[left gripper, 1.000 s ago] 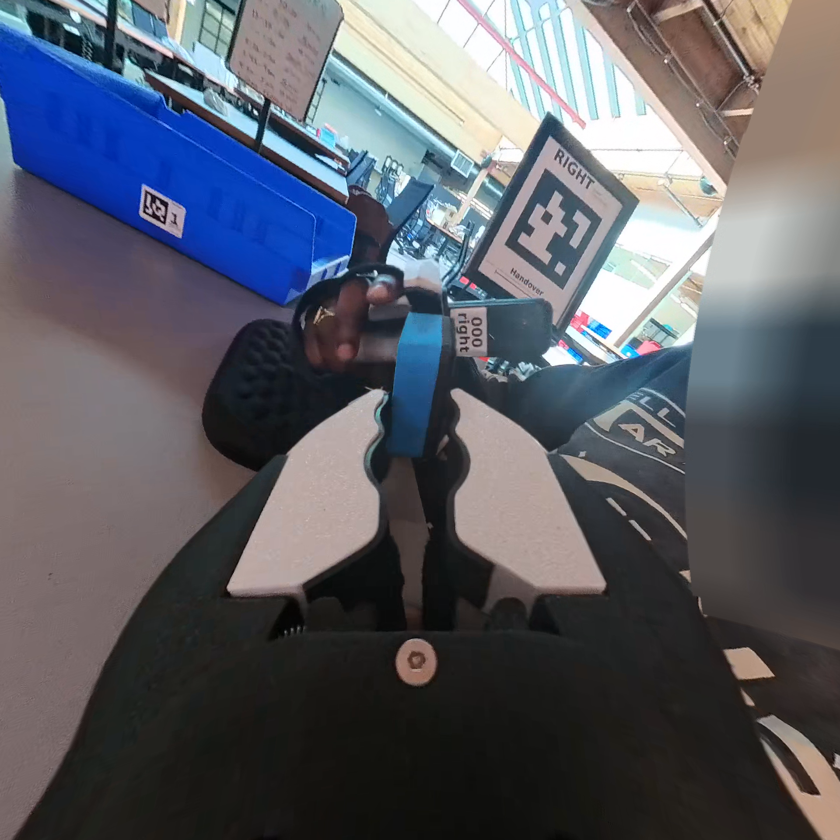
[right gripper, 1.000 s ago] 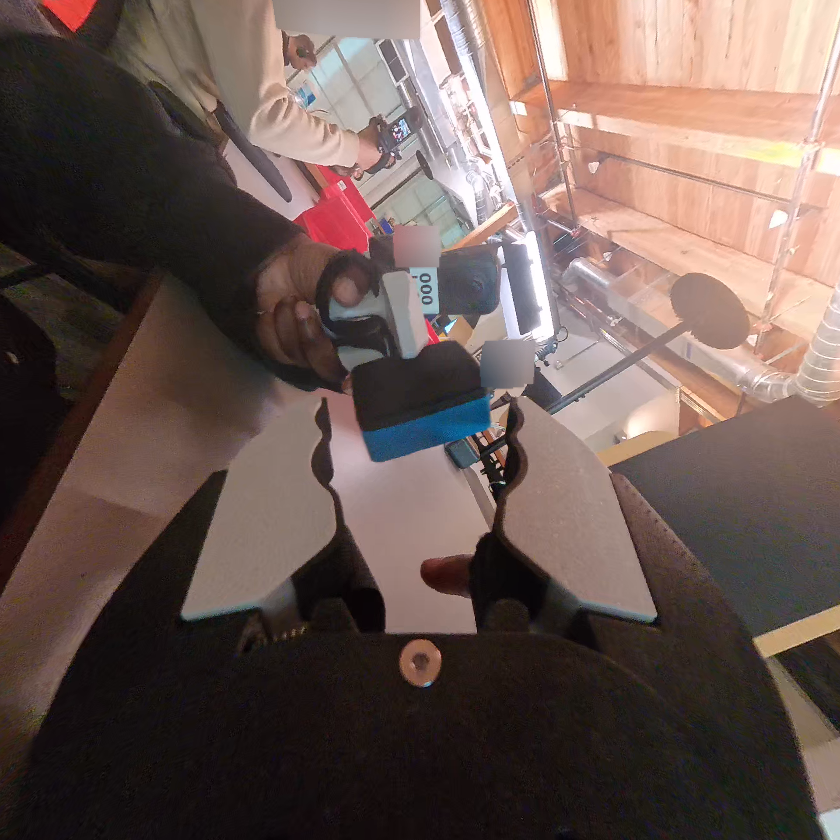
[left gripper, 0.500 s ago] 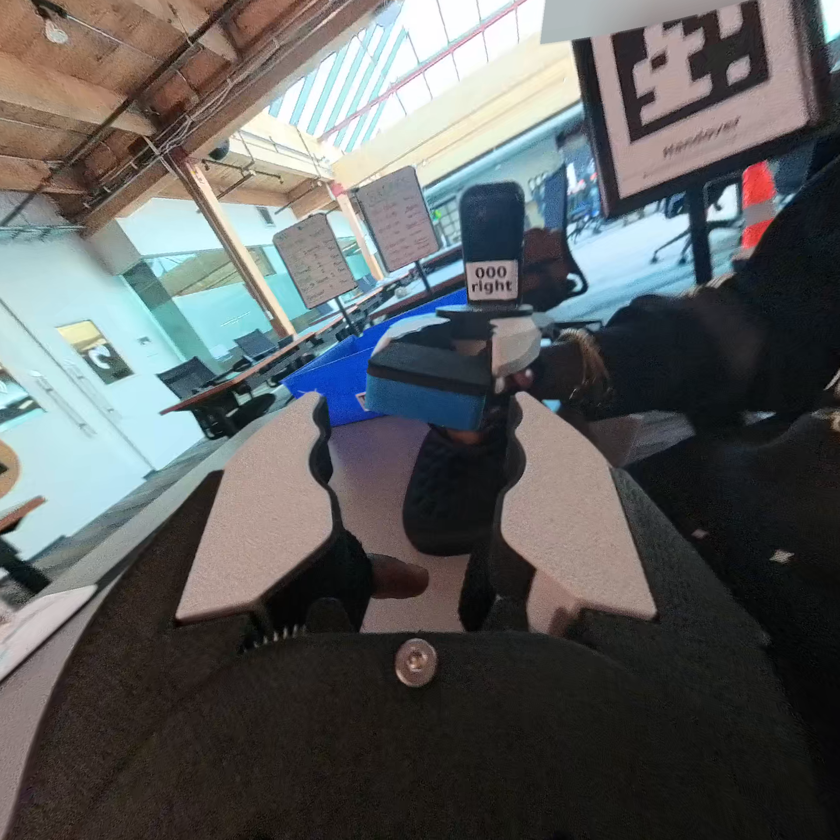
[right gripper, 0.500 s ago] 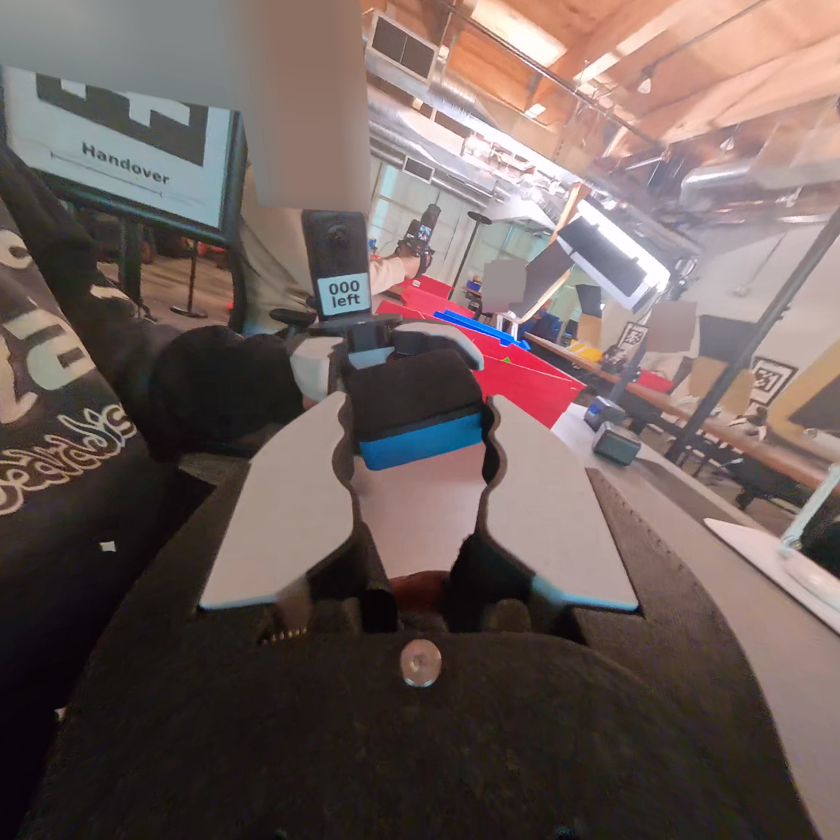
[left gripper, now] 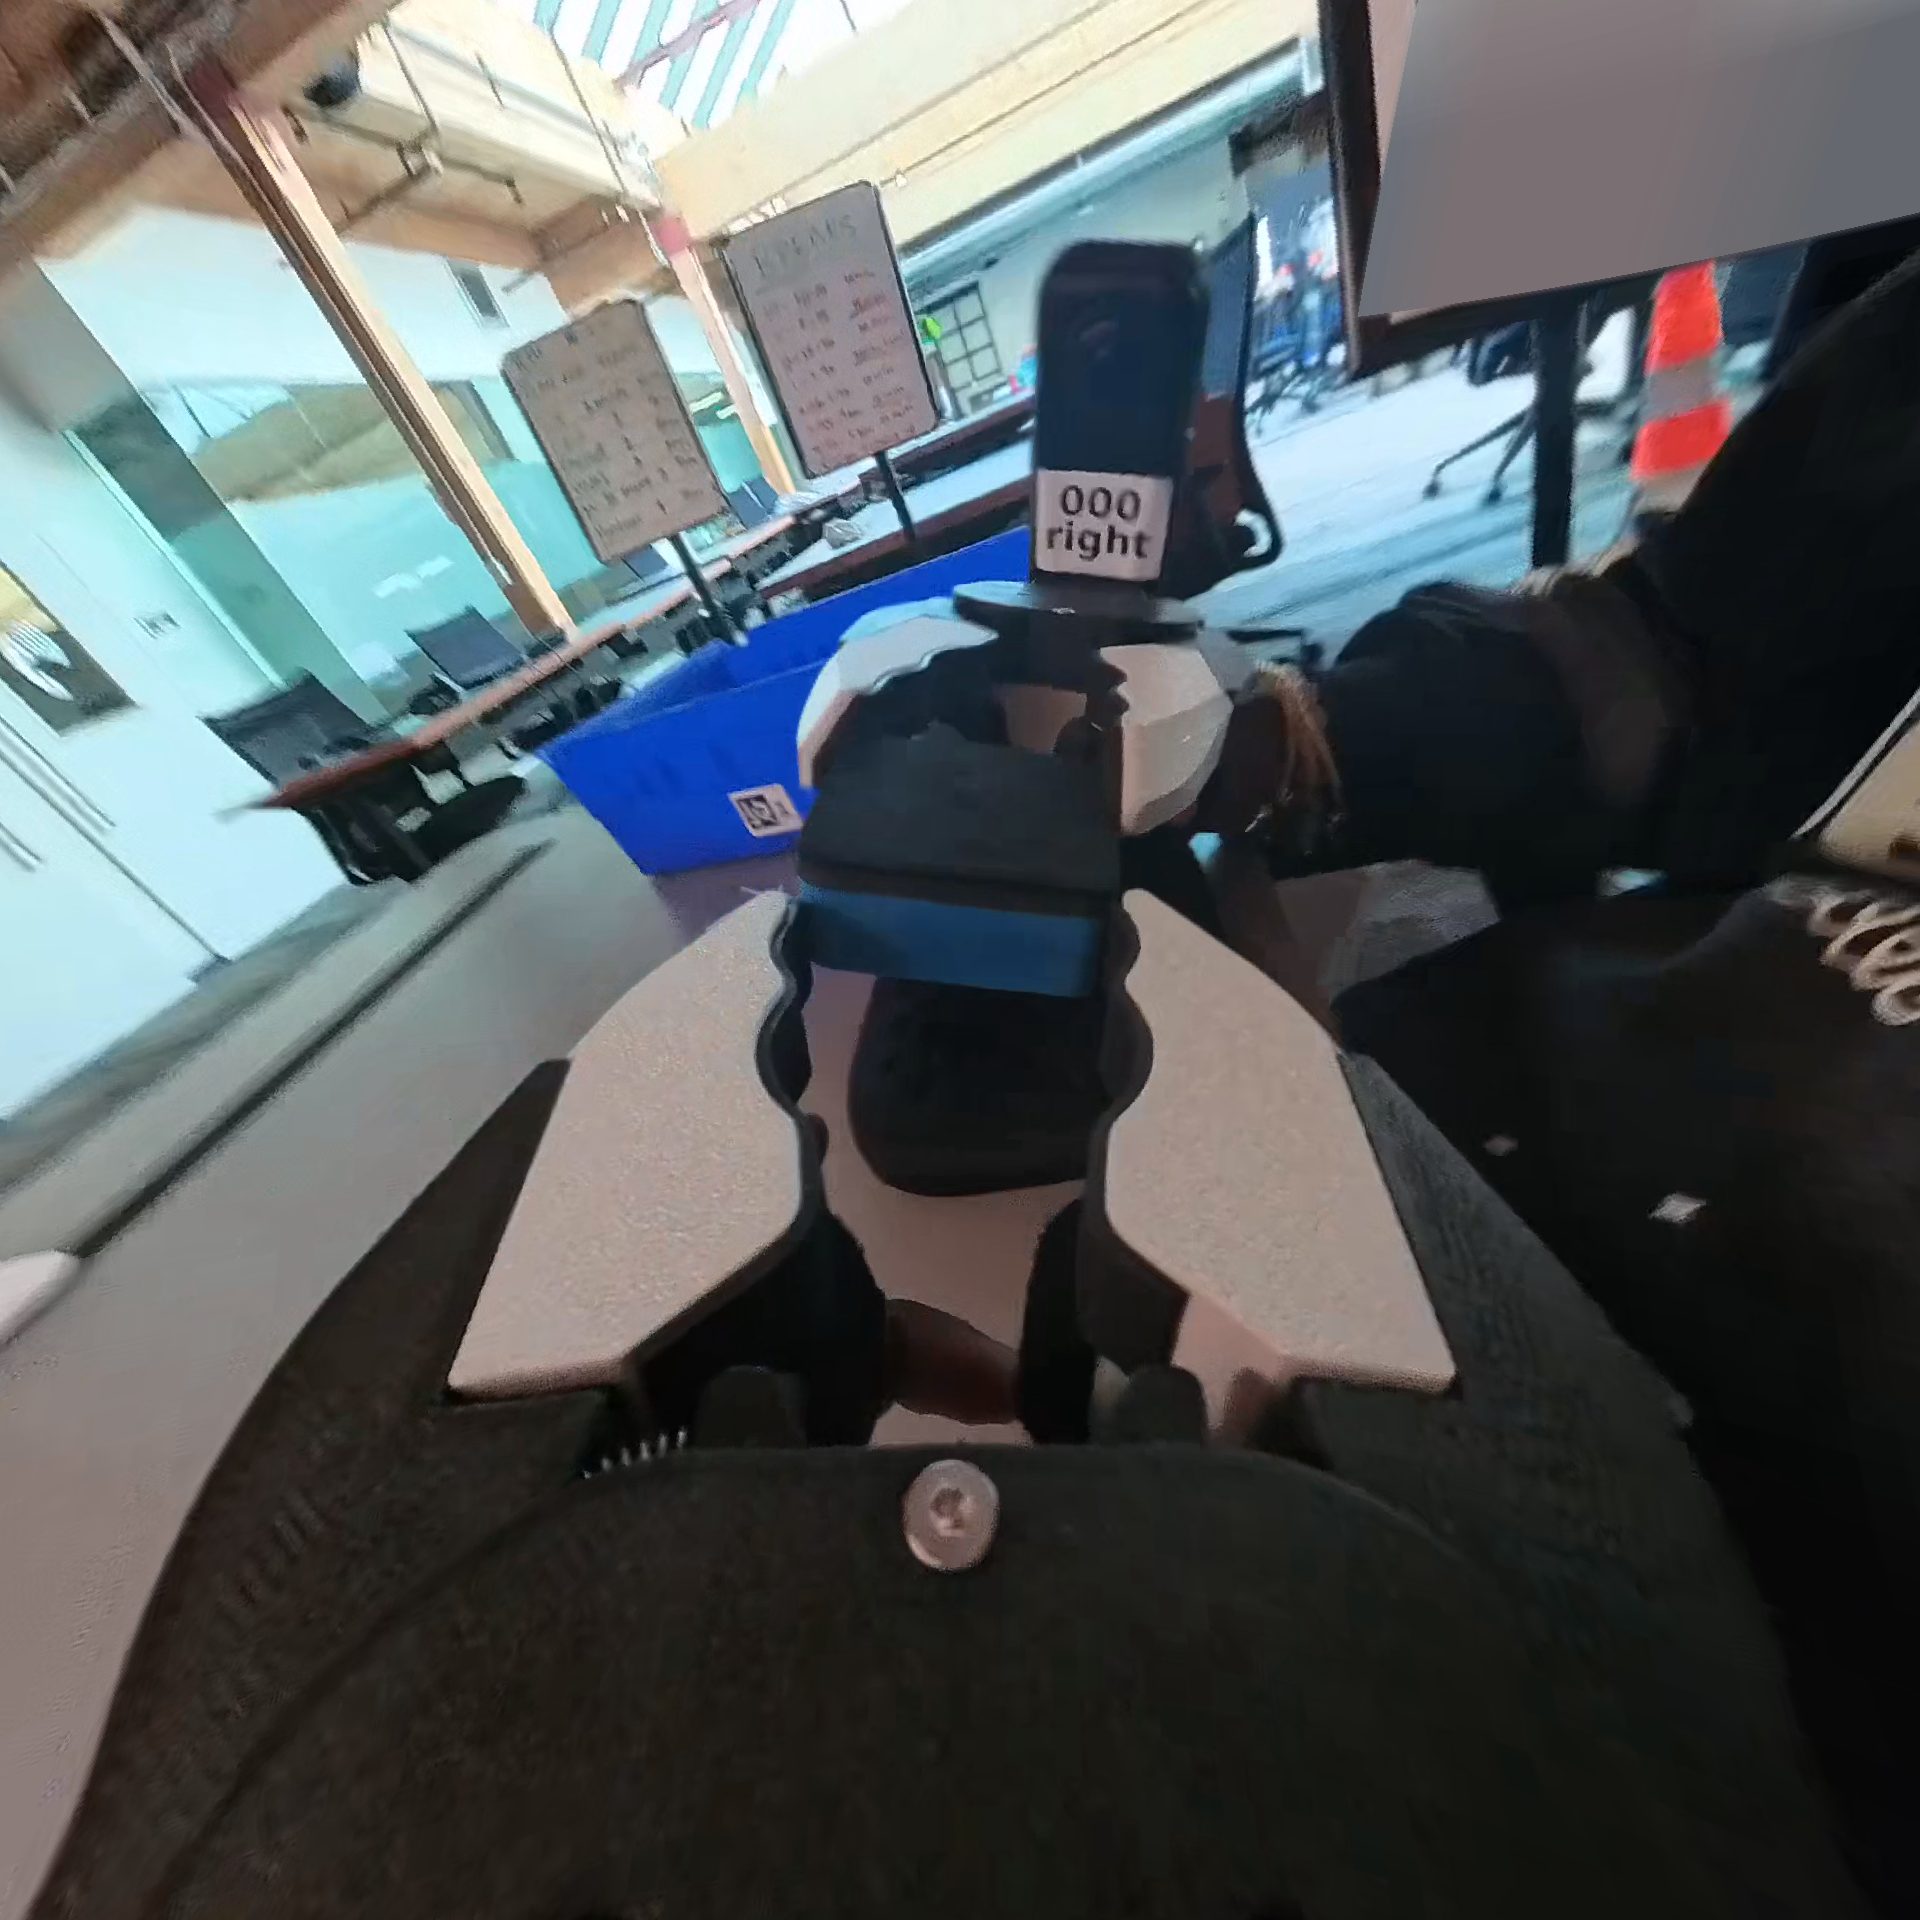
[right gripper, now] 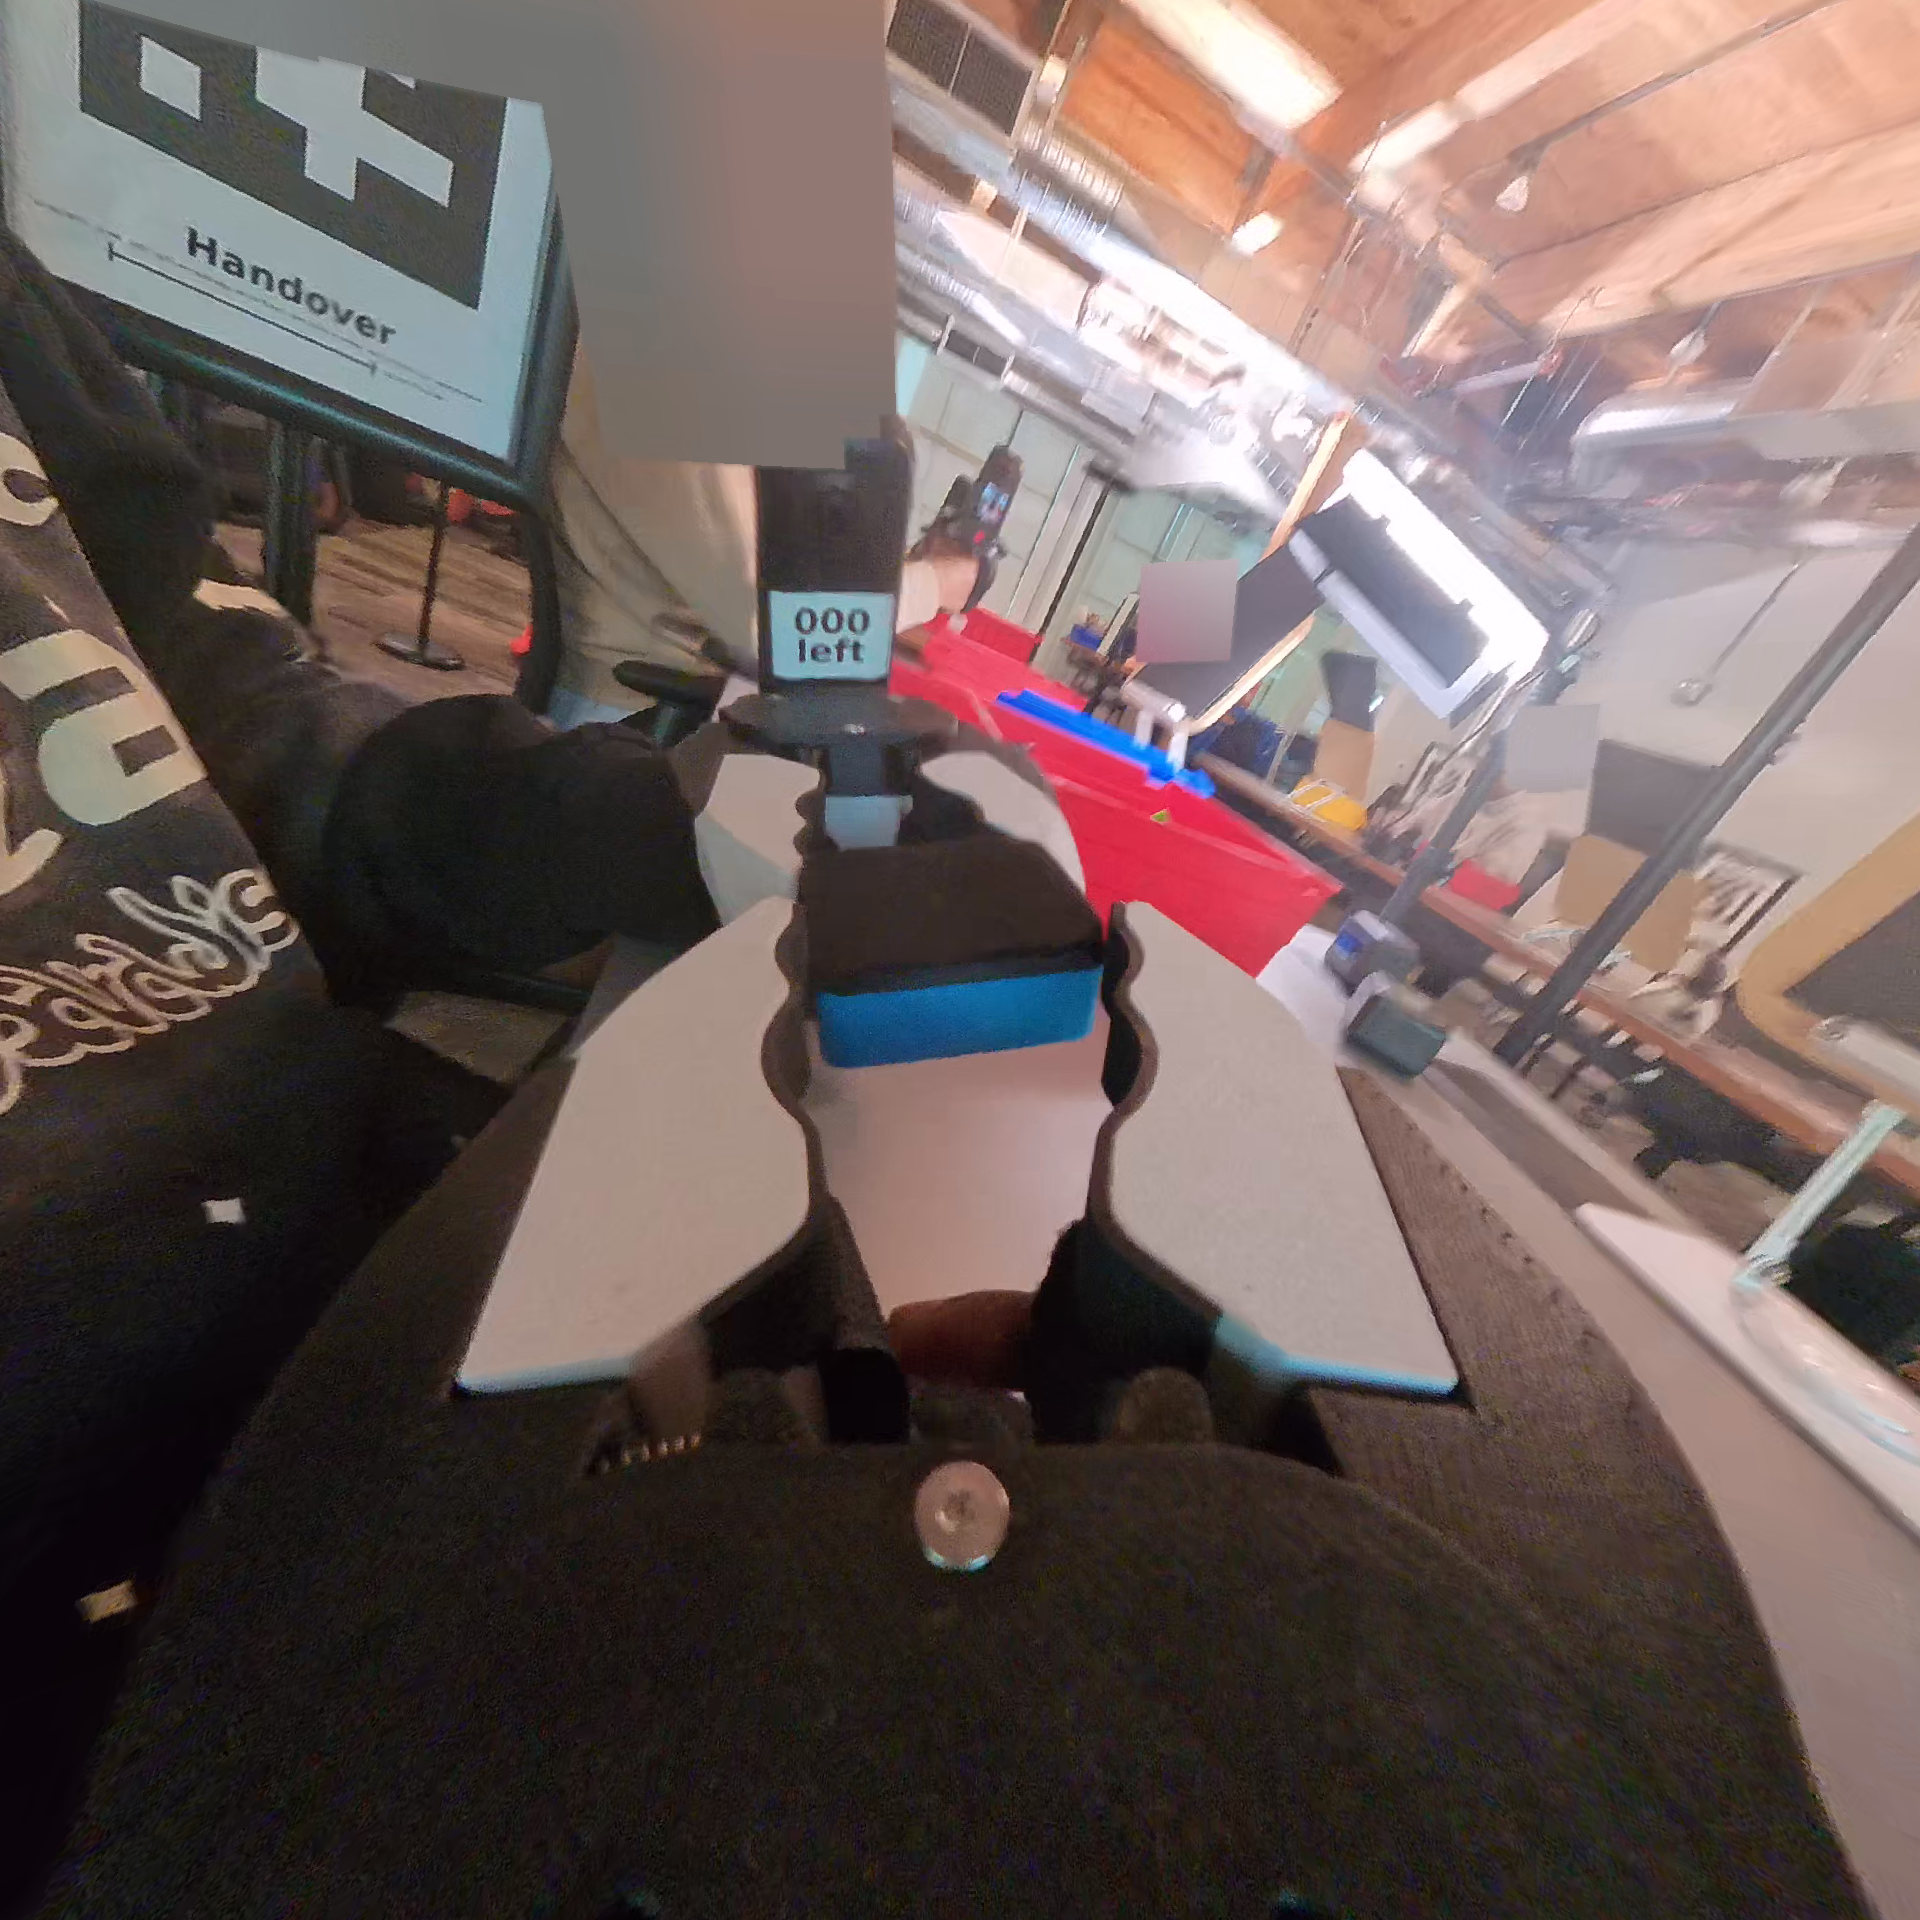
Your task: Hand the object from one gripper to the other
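Block [left gripper: 956, 831], both ends clamped, left gripper [left gripper: 956, 940] and right gripper [right gripper: 951, 961]: release one only once the other's hold proves firm.

Black-topped block with a blue base, the object [left gripper: 951, 883] sits level in mid-air, black side at twelve o'clock, blue band at six. From the right wrist view, the object [right gripper: 951, 956] shows its blue end face on.
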The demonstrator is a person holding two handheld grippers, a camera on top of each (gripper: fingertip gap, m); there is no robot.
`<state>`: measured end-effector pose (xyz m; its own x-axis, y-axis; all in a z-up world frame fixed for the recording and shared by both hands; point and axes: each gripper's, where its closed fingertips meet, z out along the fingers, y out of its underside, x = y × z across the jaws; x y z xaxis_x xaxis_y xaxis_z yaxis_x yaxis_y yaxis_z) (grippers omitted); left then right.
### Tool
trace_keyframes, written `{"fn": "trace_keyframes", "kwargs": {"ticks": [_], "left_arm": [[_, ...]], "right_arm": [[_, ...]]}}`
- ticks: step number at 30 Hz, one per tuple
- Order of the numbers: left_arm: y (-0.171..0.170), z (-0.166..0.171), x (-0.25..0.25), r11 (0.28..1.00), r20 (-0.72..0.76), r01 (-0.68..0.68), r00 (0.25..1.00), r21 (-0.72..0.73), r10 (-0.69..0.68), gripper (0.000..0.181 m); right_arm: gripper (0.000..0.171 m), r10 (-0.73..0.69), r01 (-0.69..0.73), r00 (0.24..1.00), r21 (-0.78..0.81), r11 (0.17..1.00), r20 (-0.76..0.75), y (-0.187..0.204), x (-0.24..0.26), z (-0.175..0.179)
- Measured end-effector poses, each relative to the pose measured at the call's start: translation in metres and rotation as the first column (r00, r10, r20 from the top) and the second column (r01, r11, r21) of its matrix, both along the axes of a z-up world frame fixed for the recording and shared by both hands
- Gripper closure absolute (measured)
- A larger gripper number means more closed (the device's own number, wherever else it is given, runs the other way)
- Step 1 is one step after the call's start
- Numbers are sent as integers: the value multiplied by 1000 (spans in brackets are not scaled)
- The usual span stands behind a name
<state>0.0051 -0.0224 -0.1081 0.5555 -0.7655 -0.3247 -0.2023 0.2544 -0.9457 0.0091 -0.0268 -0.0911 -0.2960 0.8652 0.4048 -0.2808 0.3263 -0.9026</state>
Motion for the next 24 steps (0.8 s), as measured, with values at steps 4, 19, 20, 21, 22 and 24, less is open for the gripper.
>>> {"fn": "trace_keyframes", "kwargs": {"ticks": [4, 19, 20, 21, 22, 24], "left_arm": [[-1, 5, -12, 965, 195, 103, 979, -241, -56, 127], [-9, 19, -11, 988, 228, 126, 968, -86, -104, 121], [-10, 24, -11, 997, 187, 74, 979, 28, -78, 121], [-11, 27, -11, 993, 154, 38, 987, 108, -55, 122], [-11, 27, -10, 989, 126, 16, 991, 147, -35, 126], [-8, 22, -9, 990, 91, 7, 996, 143, -21, 136]], "right_arm": [[103, -110, 141, 967, 120, 983, -232, 3, 7, 15], [148, -136, 145, 989, 228, 963, -55, 1, -5, -9], [149, -89, 90, 996, 161, 983, -13, 0, -4, -9], [149, -63, 62, 998, 119, 991, -1, 1, -2, -7], [149, -49, 49, 999, 91, 995, -2, 2, 0, -4], [149, -35, 34, 999, 64, 997, 13, 3, 0, -4]]}}
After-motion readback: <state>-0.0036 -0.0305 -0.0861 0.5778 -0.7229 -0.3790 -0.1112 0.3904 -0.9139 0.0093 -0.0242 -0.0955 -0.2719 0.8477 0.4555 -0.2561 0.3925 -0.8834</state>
